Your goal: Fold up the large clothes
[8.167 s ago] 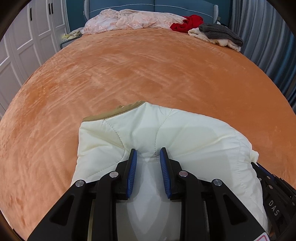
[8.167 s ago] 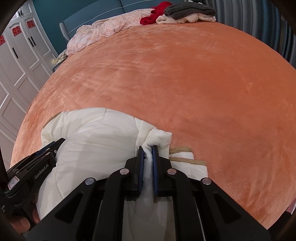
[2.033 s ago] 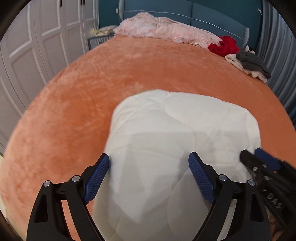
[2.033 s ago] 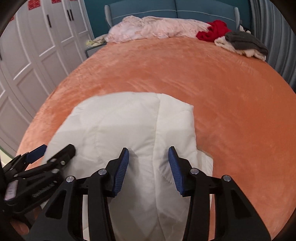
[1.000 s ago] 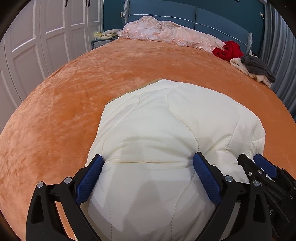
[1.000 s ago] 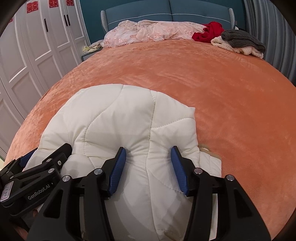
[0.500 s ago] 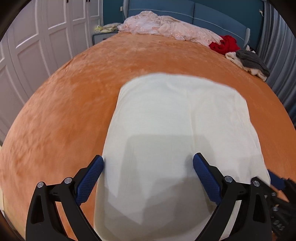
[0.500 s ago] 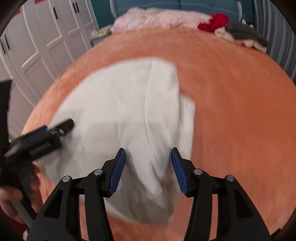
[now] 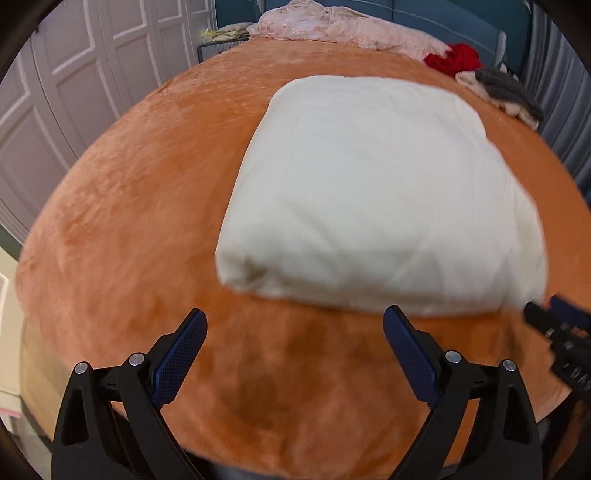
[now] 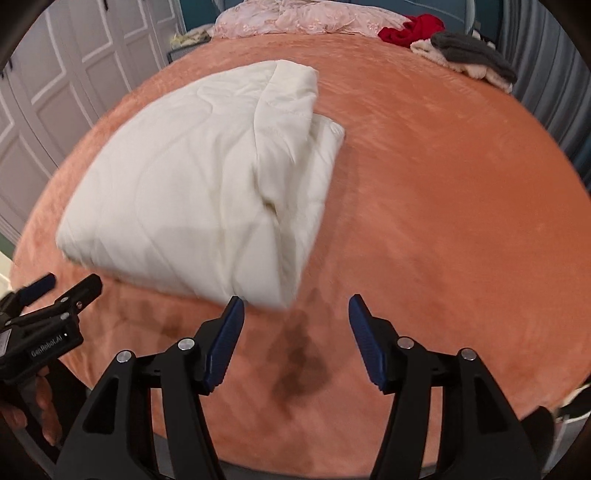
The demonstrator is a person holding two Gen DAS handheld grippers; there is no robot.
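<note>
Left wrist view: folded cream quilted padded garment [image 9: 373, 192] is left near the orange plush bed's [image 9: 122, 229] front edge, apparently finished, both the left gripper [image 9: 293, 341] and right gripper [image 10: 295, 325] held apart, empty.

Bedroom with orange bedspread and teal headboard.
Plush orange spread [image 9: 147, 206] covering the bed edge to edge, nap brushed in streaks. Padded teal headboard [image 9: 461, 16] against a teal wall at the far end. White panelled wardrobe doors [image 9: 92, 66] lining the left side; grey pleated curtain [image 10: 546, 70] down the right. Small dark nightstand [image 9: 216, 50] in the far left corner, piled with pale items. Pink lacy bedding [image 10: 295, 18] heaped along the headboard, red garment [image 10: 413, 27] beside it, grey knit [image 10: 469, 50] lying on cream fabric near the curtain. Even indoor light, soft shadows on the near spread.
</note>
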